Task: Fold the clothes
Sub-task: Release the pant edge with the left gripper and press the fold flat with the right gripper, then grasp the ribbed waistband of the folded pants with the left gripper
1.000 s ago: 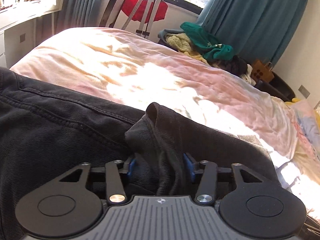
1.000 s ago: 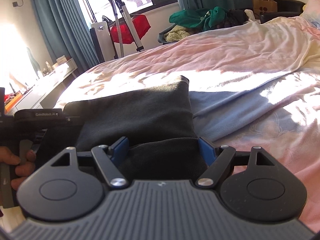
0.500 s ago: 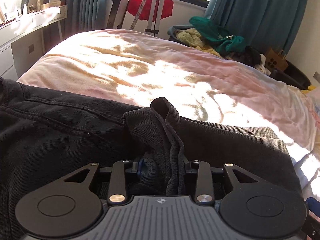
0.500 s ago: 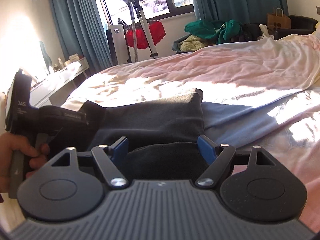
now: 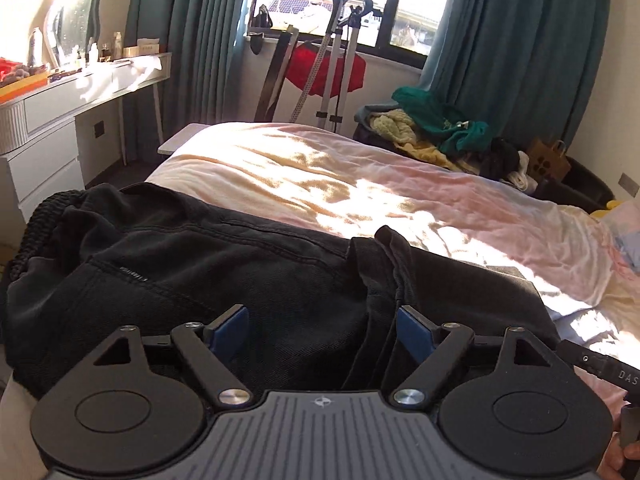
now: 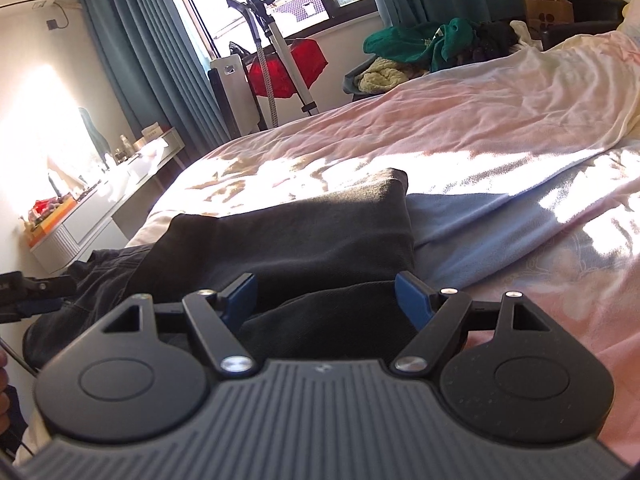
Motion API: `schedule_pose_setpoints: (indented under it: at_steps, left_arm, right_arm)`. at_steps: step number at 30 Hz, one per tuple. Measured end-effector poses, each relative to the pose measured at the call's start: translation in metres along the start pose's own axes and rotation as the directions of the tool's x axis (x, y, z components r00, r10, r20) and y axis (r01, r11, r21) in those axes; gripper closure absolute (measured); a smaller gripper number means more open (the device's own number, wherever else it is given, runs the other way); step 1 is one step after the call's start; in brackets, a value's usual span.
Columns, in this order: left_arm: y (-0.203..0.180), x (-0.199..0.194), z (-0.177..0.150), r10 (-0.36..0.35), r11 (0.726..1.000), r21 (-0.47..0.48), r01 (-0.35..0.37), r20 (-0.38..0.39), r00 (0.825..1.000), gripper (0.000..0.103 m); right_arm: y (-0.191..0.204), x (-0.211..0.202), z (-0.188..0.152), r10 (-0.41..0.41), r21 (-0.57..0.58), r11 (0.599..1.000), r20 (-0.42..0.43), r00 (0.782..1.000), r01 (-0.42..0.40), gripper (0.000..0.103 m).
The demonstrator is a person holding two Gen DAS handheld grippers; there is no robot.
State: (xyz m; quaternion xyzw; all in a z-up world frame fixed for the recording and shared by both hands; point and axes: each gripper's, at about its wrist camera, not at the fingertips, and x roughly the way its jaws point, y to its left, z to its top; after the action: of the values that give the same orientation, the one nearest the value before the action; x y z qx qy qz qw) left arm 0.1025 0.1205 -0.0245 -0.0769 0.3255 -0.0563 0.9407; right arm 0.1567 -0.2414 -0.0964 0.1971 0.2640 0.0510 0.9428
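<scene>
In my left wrist view, my left gripper [image 5: 322, 330] is opening: the blue pads that were pinching the raised ridge of the black trousers [image 5: 208, 276] a moment ago now stand spread, with dark cloth lying loose between them and a slack fold just beside the right-hand pad. The view has also pulled back and up, so the elastic waistband [image 5: 36, 224] now shows at the near edge of the bed [image 5: 360, 184]. I judge this fold is set down and released.

In my right wrist view, little has changed. My right gripper [image 6: 325, 298] is spread wide as before, over the doubled trouser leg, whose folded end lies flat on the pink sheet beside a pale blue cloth [image 6: 480, 220]. I cannot tell whether its pads touch the cloth. The left tool has moved back to the frame's left edge, so both hands look free for the next fold.
</scene>
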Motion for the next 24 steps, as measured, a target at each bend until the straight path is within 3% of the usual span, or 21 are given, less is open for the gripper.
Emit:
schedule_pose_setpoints:
  at_steps: [3, 6, 9, 13, 17, 21, 24]
  left_arm:
    - [0.037, -0.032, -0.011, 0.043, 0.994, -0.101, -0.042, 0.009, 0.999, 0.009]
    - [0.075, -0.050, -0.032, 0.058, 0.965, -0.256, -0.054, 0.006, 0.998, 0.006]
    - [0.113, -0.050, -0.058, -0.014, 0.893, -0.449, -0.001, -0.031, 0.999, 0.009]
    - [0.145, -0.056, -0.064, -0.021, 0.823, -0.568, 0.010, -0.013, 1.000, 0.005]
    - [0.176, -0.047, -0.080, -0.070, 0.682, -0.731, 0.024, -0.033, 0.997, 0.005]
    - [0.192, -0.038, -0.085, -0.082, 0.619, -0.784, 0.037, -0.017, 0.997, 0.006]
    - [0.197, -0.028, -0.085, -0.077, 0.606, -0.795, 0.035, -0.015, 0.997, 0.008]
  right_arm:
    - [0.005, -0.006, -0.001, 0.011, -0.015, 1.000, -0.003, 1.000, -0.011, 0.025]
    - [0.006, -0.012, -0.002, 0.008, -0.019, 1.000, -0.002, 1.000, -0.008, 0.025]
    - [0.005, -0.017, -0.003, -0.007, -0.025, 1.000, 0.006, 1.000, 0.007, 0.025]
    - [0.001, -0.021, -0.006, -0.023, -0.008, 1.000, -0.006, 1.000, 0.023, 0.025]
    - [0.004, -0.021, -0.006, -0.038, -0.025, 0.999, -0.001, 0.999, 0.038, 0.025]
    - [0.007, -0.018, -0.008, -0.040, -0.041, 0.998, -0.007, 0.999, 0.039, 0.025]
    - [0.009, -0.016, -0.010, -0.038, -0.053, 0.998, -0.012, 0.999, 0.038, 0.025]
